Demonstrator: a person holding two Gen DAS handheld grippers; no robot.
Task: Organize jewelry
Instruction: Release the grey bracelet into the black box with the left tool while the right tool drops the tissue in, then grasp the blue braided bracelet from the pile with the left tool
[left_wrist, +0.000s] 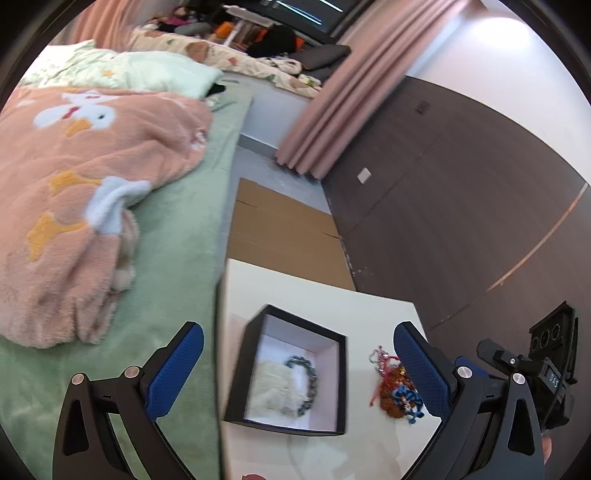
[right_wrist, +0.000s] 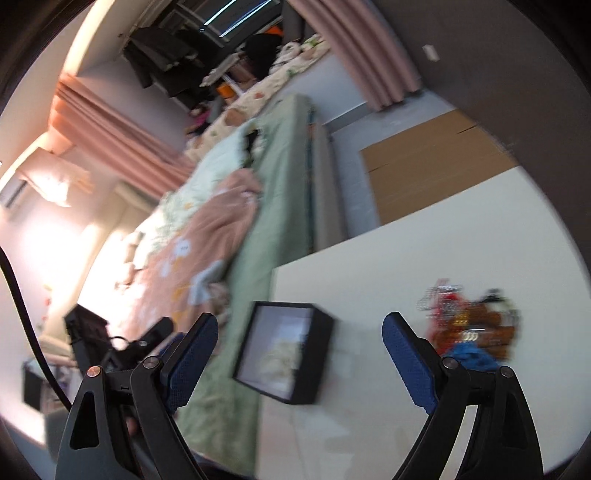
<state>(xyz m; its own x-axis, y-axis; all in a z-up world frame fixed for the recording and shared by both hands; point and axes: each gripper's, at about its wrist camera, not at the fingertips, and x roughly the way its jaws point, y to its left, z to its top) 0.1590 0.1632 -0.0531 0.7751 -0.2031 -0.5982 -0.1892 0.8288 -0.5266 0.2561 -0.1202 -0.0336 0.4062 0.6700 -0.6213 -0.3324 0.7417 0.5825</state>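
Note:
A black open box (left_wrist: 341, 369) with a pale lining stands on the white table (left_wrist: 332, 295). A dark beaded bracelet (left_wrist: 306, 380) lies inside it beside a pale cloth. A tangled heap of red, brown and blue jewelry (left_wrist: 397, 391) lies on the table right of the box. My left gripper (left_wrist: 299, 363) is open and empty, above the box. In the right wrist view, my right gripper (right_wrist: 299, 350) is open and empty, above the box (right_wrist: 321, 354), with the blurred jewelry heap (right_wrist: 469, 328) to its right.
A bed with a green sheet (left_wrist: 173, 236) and a pink duck blanket (left_wrist: 74, 177) runs along the table's left edge. Flat cardboard (left_wrist: 280, 225) lies on the floor beyond the table. A dark wall (left_wrist: 461, 192) and pink curtain (left_wrist: 343, 96) stand behind.

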